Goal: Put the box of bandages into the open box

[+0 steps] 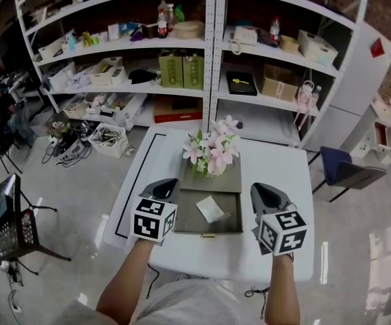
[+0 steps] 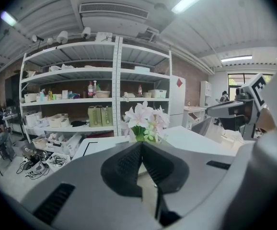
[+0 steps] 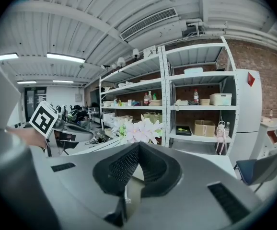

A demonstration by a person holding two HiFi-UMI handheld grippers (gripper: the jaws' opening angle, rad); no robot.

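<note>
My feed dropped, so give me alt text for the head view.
The left claw and right claw hover shut and empty either side of an open grey box on a white table; a small white box lies inside, flowers behind.

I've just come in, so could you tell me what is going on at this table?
A person holds the left gripper and right gripper above a white table, both shut and empty. Between them sits the open box, a small white box lying inside it, flowers behind it.
</note>
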